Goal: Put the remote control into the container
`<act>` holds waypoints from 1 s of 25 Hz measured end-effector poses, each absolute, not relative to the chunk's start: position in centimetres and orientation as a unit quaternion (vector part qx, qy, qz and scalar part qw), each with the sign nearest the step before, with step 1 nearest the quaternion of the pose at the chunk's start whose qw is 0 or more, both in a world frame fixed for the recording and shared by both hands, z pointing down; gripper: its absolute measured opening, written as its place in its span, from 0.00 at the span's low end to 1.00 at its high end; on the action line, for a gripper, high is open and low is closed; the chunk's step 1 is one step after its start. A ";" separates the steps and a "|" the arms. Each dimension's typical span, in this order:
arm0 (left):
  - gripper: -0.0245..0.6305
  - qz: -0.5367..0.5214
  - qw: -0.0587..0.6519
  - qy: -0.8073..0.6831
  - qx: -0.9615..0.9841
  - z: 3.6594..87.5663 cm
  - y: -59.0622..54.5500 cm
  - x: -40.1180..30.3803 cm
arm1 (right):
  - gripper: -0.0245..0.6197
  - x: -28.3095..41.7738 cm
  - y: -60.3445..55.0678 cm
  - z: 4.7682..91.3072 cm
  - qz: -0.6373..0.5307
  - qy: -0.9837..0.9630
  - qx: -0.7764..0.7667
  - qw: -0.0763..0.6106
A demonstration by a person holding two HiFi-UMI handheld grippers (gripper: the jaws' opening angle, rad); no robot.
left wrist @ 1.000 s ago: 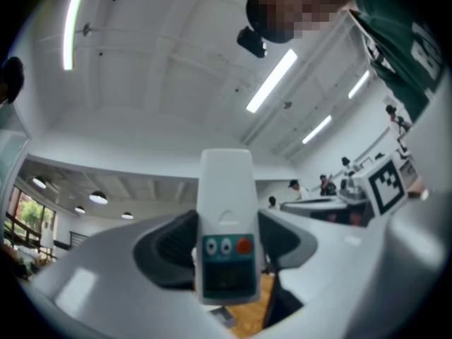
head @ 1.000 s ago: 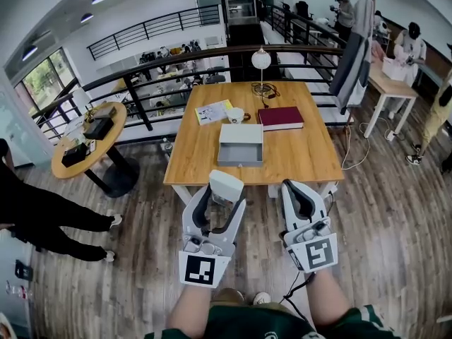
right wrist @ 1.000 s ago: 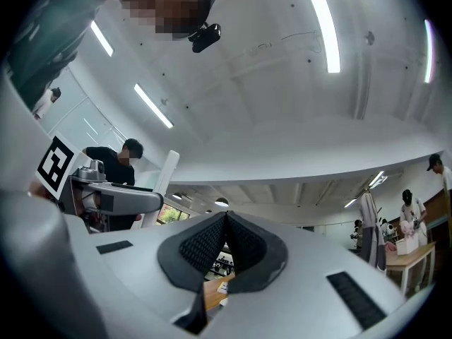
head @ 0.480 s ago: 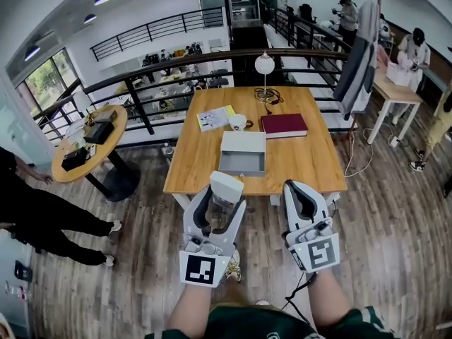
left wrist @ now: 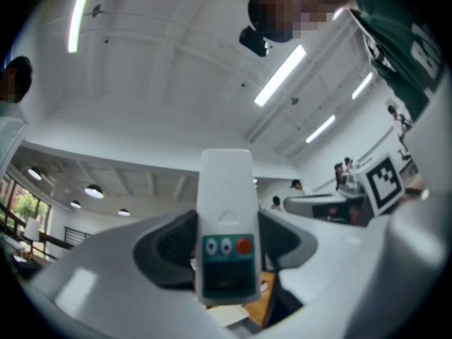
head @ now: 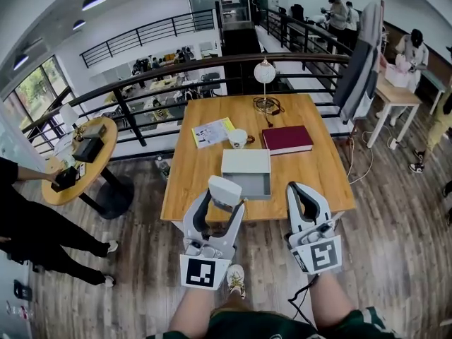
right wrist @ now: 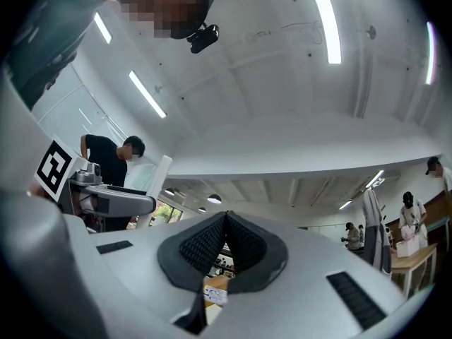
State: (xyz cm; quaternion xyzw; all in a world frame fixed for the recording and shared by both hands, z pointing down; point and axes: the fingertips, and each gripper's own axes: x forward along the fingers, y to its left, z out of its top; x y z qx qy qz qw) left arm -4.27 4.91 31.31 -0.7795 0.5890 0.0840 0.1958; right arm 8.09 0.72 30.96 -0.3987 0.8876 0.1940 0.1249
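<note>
A white remote control (head: 224, 191) with a teal button panel and an orange button (left wrist: 226, 224) stands upright between the jaws of my left gripper (head: 220, 202), which is shut on it. My right gripper (head: 304, 198) is shut with nothing in it, its dark pads (right wrist: 226, 249) meeting. Both grippers are held up in front of the wooden table (head: 198, 171), short of its near edge. The container (head: 246, 174), an open grey box, sits on the table just beyond the grippers.
On the table lie a dark red book (head: 287, 139), a white cup (head: 238, 138), a yellow-and-white leaflet (head: 212, 131) and a globe lamp (head: 265, 73). A black railing (head: 141, 90) runs behind. A round side table (head: 78, 164) stands left; people stand at the left and far right.
The table and container have come nearer and lower in the head view as the person walks toward them. Both grippers keep their pose, the remote still held.
</note>
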 end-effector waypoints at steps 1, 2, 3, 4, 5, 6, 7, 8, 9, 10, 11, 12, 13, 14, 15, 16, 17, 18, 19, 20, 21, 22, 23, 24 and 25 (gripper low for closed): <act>0.45 0.084 0.195 0.586 -0.782 31.6 3.8 -4.8 | 0.06 7.6 -0.5 31.2 0.190 0.887 -0.402 0.125; 0.45 0.083 0.193 0.583 -0.785 31.8 2.6 -5.4 | 0.06 7.1 -1.7 31.3 0.186 0.886 -0.405 0.124; 0.45 0.082 0.192 0.580 -0.788 31.9 1.5 -6.0 | 0.06 6.5 -2.8 31.4 0.183 0.886 -0.408 0.124; 0.45 0.082 0.190 0.576 -0.791 31.9 0.3 -6.5 | 0.06 5.9 -3.9 31.5 0.182 0.885 -0.410 0.123; 0.45 0.083 0.188 0.573 -0.793 31.9 -0.8 -7.1 | 0.06 5.3 -4.9 31.4 0.181 0.885 -0.412 0.121; 0.45 0.084 0.186 0.570 -0.796 31.8 -1.9 -7.6 | 0.06 4.7 -6.0 31.4 0.180 0.885 -0.413 0.120; 0.45 0.084 0.183 0.568 -0.798 31.9 -2.9 -8.1 | 0.06 4.2 -6.9 31.4 0.180 0.884 -0.414 0.119; 0.45 0.084 0.182 0.566 -0.800 31.9 -3.9 -8.6 | 0.06 3.6 -7.9 31.4 0.179 0.884 -0.416 0.118; 0.45 0.084 0.181 0.563 -0.802 31.9 -4.9 -9.1 | 0.06 3.1 -8.9 31.5 0.178 0.883 -0.418 0.118; 0.45 0.084 0.182 0.561 -0.803 31.9 -5.8 -9.6 | 0.06 2.6 -9.8 31.5 0.176 0.883 -0.420 0.118; 0.45 0.084 0.182 0.558 -0.805 32.0 -6.7 -10.1 | 0.06 2.1 -10.6 31.5 0.175 0.882 -0.422 0.117; 0.45 0.083 0.181 0.556 -0.807 32.0 -7.5 -10.5 | 0.06 1.6 -11.4 31.4 0.174 0.881 -0.425 0.115; 0.45 0.082 0.180 0.553 -0.809 32.0 -8.2 -11.0 | 0.06 1.0 -12.1 31.4 0.173 0.880 -0.427 0.113; 0.45 0.082 0.179 0.551 -0.811 32.0 -8.9 -11.5 | 0.06 0.4 -12.7 31.3 0.173 0.880 -0.429 0.111; 0.45 0.082 0.179 0.548 -0.813 32.0 -9.5 -12.0 | 0.06 -0.2 -13.3 31.2 0.173 0.880 -0.429 0.109; 0.45 0.083 0.179 0.546 -0.814 31.9 -10.1 -12.5 | 0.06 -0.7 -13.9 31.1 0.173 0.879 -0.430 0.109; 0.45 0.084 0.179 0.542 -0.816 31.9 -10.7 -12.8 | 0.06 -1.2 -14.5 31.1 0.174 0.879 -0.431 0.109; 0.45 0.085 0.178 0.539 -0.819 32.0 -11.4 -13.1 | 0.06 -1.5 -15.1 31.1 0.174 0.878 -0.433 0.108; 0.45 0.084 0.177 0.535 -0.822 32.2 -12.1 -13.3 | 0.06 -1.9 -15.8 31.2 0.174 0.877 -0.435 0.107; 0.45 0.083 0.177 0.532 -0.824 32.3 -12.8 -13.5 | 0.06 -2.2 -16.4 31.3 0.174 0.876 -0.437 0.106; 0.45 0.082 0.177 0.529 -0.826 32.4 -13.5 -13.7 | 0.06 -2.5 -17.1 31.5 0.174 0.875 -0.438 0.106; 0.45 0.083 0.176 0.527 -0.827 32.4 -14.1 -13.9 | 0.06 -2.8 -17.7 31.5 0.174 0.874 -0.440 0.107; 0.45 0.085 0.174 0.525 -0.829 32.5 -14.5 -14.1 | 0.06 -3.0 -18.1 31.6 0.174 0.873 -0.442 0.108; 0.45 0.085 0.172 0.522 -0.831 32.7 -15.0 -14.2 | 0.06 -3.0 -18.5 31.7 0.174 0.872 -0.444 0.110; 0.45 0.085 0.172 0.520 -0.832 32.8 -15.4 -14.2 | 0.06 -3.1 -18.9 31.7 0.174 0.871 -0.446 0.110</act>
